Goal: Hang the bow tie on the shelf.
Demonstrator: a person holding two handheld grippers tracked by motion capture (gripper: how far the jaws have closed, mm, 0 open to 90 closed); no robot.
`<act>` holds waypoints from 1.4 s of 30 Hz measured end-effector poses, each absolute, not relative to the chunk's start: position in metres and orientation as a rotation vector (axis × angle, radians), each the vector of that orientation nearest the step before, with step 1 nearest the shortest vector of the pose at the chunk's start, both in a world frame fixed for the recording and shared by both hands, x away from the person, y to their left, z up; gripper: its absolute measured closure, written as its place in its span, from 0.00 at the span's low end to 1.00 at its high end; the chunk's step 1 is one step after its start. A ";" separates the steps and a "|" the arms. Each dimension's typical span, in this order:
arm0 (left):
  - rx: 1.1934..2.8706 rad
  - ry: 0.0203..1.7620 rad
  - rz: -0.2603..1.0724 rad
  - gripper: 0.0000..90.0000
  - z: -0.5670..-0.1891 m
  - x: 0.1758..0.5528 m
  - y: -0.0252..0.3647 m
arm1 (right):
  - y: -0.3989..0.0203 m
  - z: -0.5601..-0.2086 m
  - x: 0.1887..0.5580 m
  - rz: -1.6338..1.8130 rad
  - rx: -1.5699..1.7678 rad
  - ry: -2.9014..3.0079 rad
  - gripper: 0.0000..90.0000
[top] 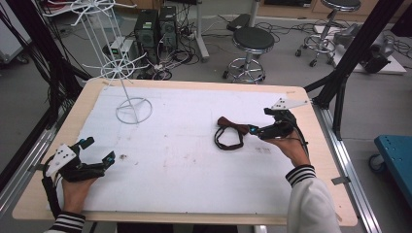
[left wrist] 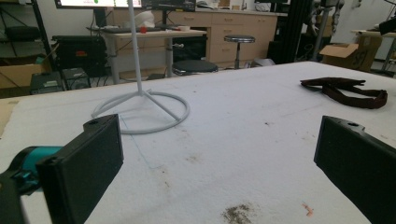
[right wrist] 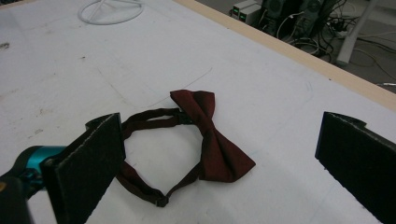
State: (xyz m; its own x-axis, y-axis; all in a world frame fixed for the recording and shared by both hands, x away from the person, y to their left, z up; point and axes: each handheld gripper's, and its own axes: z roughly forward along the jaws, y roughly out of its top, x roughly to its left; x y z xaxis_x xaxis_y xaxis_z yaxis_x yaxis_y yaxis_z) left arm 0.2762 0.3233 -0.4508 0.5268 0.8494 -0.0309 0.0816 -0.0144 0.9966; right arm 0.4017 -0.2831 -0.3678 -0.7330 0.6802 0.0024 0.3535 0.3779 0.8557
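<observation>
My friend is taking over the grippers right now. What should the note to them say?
Right gripper: open, jaws wide apart, right beside the dark red bow tie, nothing held.
Left gripper: open and empty, resting at the table's near left corner, far from the bow tie.
Bow tie: flat on the white table cover, strap looped beside it, right of centre.
White wire stand: upright at the far left, nothing hanging on it.
Done: the reach toward the bow tie.
Left: grasp it; probably hang it on the stand.

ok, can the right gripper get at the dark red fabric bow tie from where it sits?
Probably yes. The right gripper sits at the dark red fabric bow tie, jaws wide open and pointed at it, with nothing between them on the white table cover.
</observation>
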 end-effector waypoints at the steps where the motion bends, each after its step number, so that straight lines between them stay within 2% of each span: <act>1: 1.475 0.849 0.743 0.02 -0.451 0.276 0.323 | -0.281 -0.368 0.405 1.278 0.899 2.319 0.01; 12: 1.477 0.849 0.744 0.02 -0.451 0.276 0.323 | -0.271 -0.365 0.430 1.198 0.870 2.424 0.01; 42: 1.480 0.851 0.753 0.02 -0.451 0.276 0.323 | -0.245 -0.406 0.451 0.879 0.819 2.606 0.01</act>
State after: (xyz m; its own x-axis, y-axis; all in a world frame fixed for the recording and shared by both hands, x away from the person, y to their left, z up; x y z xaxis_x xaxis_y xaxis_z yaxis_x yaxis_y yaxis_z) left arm 0.2763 0.3229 -0.4508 0.5210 0.8533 -0.0229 0.0806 -0.0224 0.9965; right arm 0.4509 -0.2448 -0.4058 -0.8032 0.5912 -0.0728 0.4264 0.6559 0.6229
